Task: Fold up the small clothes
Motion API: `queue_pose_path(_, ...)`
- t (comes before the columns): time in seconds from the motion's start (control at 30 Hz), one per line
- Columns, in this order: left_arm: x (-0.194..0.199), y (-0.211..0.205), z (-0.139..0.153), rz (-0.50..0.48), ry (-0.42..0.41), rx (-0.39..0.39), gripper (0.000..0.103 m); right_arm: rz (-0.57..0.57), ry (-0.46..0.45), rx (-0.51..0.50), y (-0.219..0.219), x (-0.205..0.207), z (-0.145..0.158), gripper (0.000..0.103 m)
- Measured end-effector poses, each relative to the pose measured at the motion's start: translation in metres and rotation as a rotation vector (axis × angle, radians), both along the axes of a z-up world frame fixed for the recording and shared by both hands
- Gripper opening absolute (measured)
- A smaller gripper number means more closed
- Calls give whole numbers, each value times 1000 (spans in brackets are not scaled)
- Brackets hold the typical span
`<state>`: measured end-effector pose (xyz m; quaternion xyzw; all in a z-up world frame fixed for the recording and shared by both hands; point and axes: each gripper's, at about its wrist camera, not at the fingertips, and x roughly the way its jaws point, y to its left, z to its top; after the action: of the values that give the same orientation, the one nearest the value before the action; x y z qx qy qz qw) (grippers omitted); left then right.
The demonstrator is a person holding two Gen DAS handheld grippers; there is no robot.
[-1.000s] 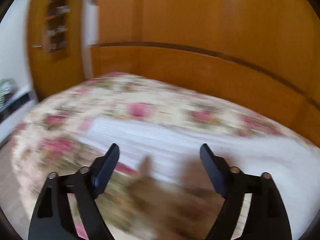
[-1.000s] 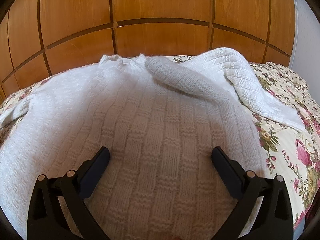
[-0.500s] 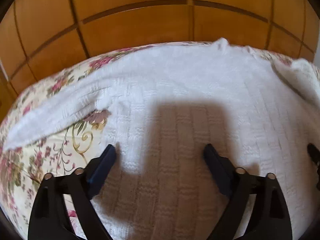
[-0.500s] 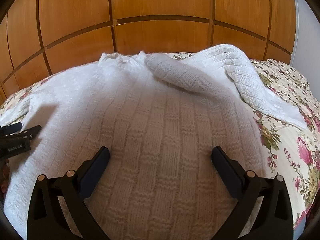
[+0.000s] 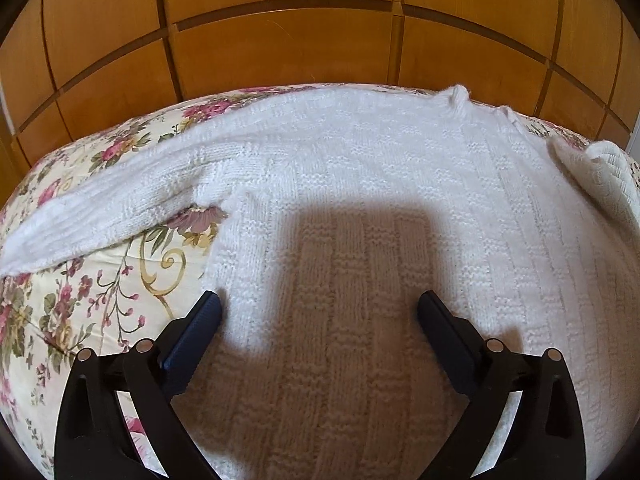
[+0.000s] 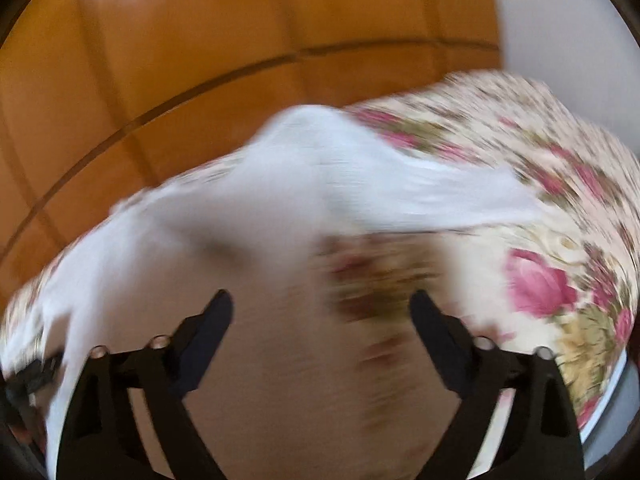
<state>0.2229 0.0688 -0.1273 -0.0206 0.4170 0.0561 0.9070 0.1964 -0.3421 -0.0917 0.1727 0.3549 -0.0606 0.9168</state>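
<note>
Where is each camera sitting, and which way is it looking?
Left wrist view: it sits on the left gripper, looking along its open fingers over the white knitted sweater on the flowery bedspread, toward the wooden headboard.
Right wrist view: it sits on the right gripper, fingers open, looking over the sweater's right side; the picture is blurred.
Both views share the sweater, bedspread and headboard. Only gripper fingers show, no hands.

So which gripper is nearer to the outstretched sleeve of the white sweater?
Left. The left gripper hangs open just below that sleeve. The right gripper, also open, is over the sweater's opposite edge.
</note>
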Motion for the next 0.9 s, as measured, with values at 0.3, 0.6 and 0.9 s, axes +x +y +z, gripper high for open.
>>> queue_pose_path(0.3,1,0,0,5,-10,-6,98,-207,34,158,-108,39,-10,82)
queue_pose_path(0.6,3,1,-2,8,-16,-20,99,-287,6,319,-169,64,-8,7)
queue_pose_path(0.9,4,1,-4,9,-22,-29,99,-446,-50,99,-239,39,31,7)
